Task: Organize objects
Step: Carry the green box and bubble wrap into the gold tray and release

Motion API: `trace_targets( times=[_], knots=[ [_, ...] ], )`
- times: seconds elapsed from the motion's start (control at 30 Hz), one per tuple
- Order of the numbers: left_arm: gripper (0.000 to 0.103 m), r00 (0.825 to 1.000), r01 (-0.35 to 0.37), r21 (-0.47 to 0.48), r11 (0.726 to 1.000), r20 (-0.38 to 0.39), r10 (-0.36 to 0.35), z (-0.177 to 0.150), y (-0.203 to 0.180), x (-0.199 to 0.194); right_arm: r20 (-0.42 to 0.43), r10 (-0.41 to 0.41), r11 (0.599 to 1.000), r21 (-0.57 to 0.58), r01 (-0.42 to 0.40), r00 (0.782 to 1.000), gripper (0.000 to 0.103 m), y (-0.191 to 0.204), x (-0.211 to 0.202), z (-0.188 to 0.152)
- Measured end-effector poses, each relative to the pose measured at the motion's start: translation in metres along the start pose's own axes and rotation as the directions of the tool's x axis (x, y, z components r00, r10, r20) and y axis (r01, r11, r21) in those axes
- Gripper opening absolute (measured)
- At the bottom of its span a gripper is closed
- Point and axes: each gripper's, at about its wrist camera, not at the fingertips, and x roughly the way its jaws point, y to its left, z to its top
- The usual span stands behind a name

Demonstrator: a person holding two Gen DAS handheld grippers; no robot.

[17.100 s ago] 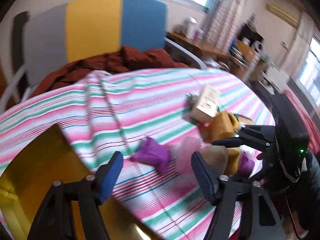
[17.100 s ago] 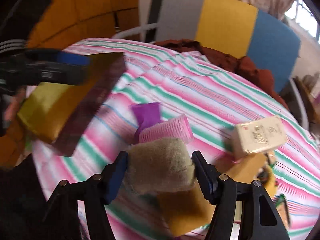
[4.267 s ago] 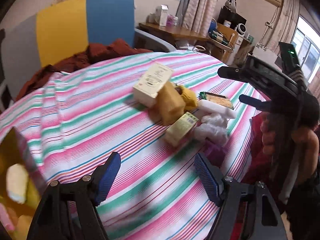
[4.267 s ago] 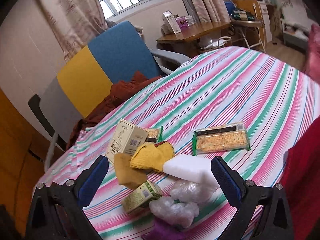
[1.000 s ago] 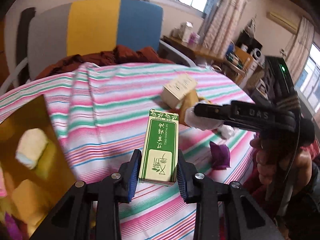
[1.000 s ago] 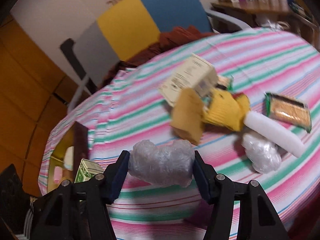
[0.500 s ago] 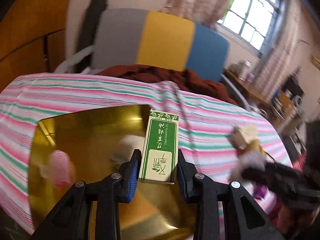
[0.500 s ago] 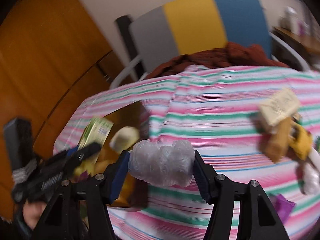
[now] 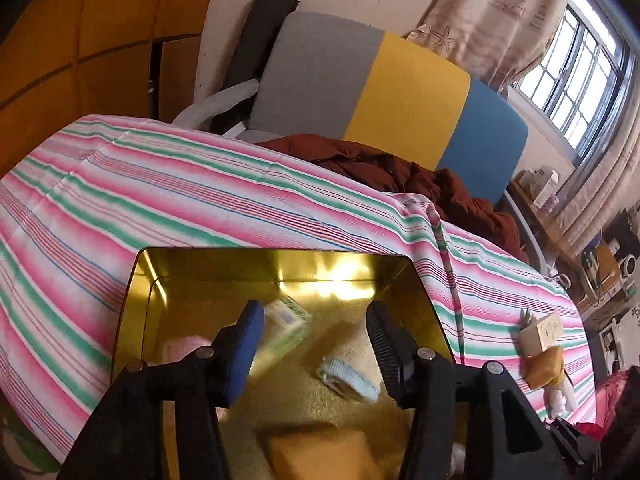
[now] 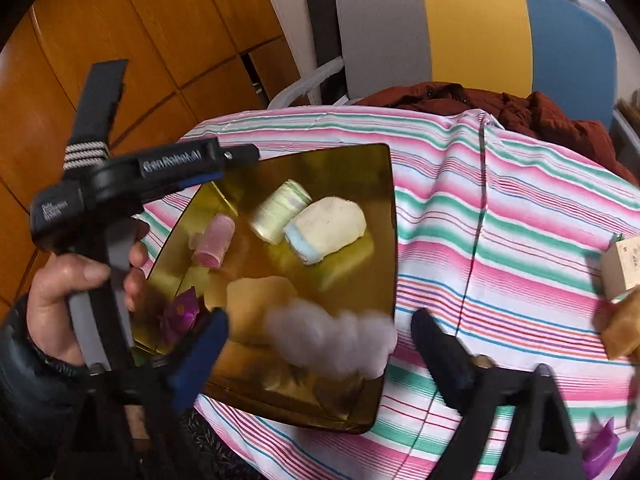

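Fingers on both your grippers stand spread with nothing between them, because each load is dropping into the gold tray [image 10: 390,216] on the striped tablecloth [image 10: 520,248]: your right gripper [image 10: 320,354] frees the plastic-wrapped bundle [image 10: 332,340] over its near edge; your left gripper [image 9: 314,340] lets the green box [image 9: 286,330] tumble inside.

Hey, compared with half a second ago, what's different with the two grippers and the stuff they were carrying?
Both let go. The left gripper opened its jaws and the green box now lies in the gold tray. The right gripper opened too; the clear plastic bundle, blurred, sits loose between its jaws over the tray's near edge. The rolled socks and the striped tablecloth are unchanged.
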Motion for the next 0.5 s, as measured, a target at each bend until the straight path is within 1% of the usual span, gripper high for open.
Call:
trace_targets(
  times=[0.17, 0.37, 0.5],
  knots=[
    [0.054, 1.000, -0.025, 0.003, 1.000, 0.018, 0.025, -0.022, 0.003, -0.019, -0.012, -0.005, 1.000, 0.009, 0.005, 1.000, 0.094, -0.002, 0.002, -0.004],
    [0.054, 0.998, -0.056, 0.018, 0.998, 0.014, 0.056, -0.051, 0.002, -0.039, 0.007, -0.035, 0.999, 0.018, 0.035, 0.999, 0.097, -0.002, -0.007, -0.009],
    [0.054, 0.996, -0.088, 0.042, 0.995, 0.032, 0.087, -0.063, -0.003, -0.053, 0.037, -0.085, 0.996, 0.017, 0.084, 0.996, 0.100, 0.000, -0.015, -0.014]
  ],
)
